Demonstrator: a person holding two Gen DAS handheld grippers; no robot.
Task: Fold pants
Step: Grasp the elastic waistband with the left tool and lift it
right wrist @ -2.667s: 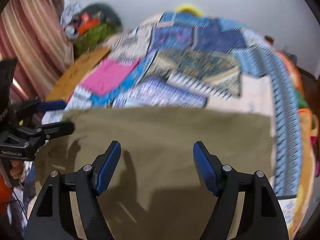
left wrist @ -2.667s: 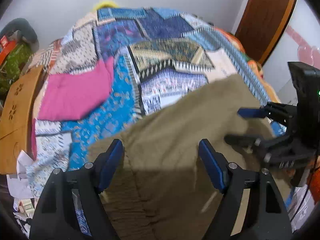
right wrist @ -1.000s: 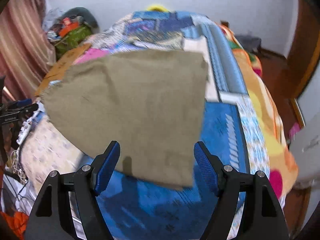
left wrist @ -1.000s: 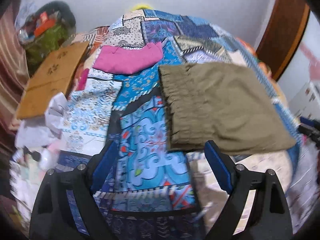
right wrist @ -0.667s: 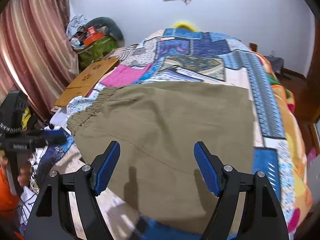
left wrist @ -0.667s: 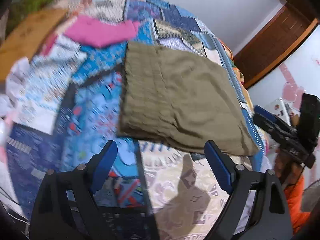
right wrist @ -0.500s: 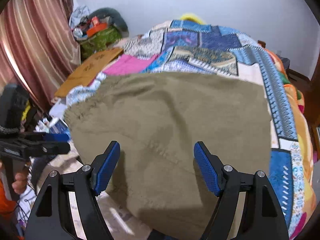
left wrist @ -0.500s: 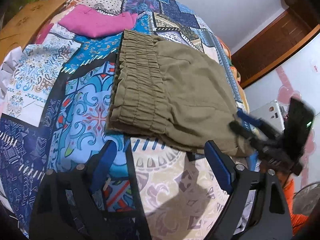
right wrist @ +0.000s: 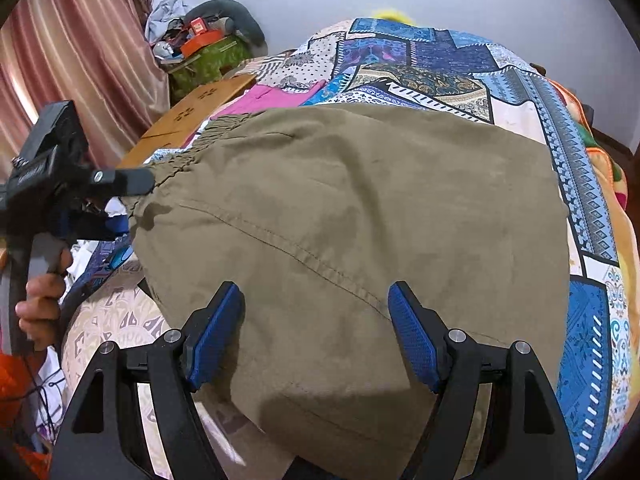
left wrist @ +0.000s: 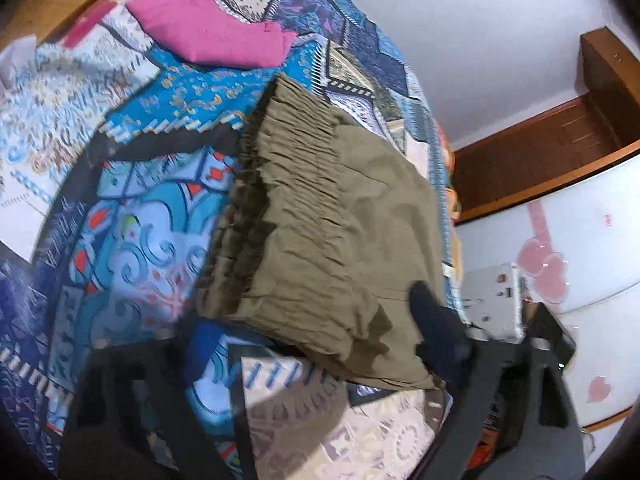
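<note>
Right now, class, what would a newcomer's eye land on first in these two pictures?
First the olive pants, folded and spread over the middle of the patchwork quilt. Next the right tongs, wide open just above their near edge. Then the pink garment, farther back beyond the waistband.

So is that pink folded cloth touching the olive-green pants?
Apart. In the left wrist view, patterned quilt shows between the pink folded cloth and the olive-green pants.
</note>
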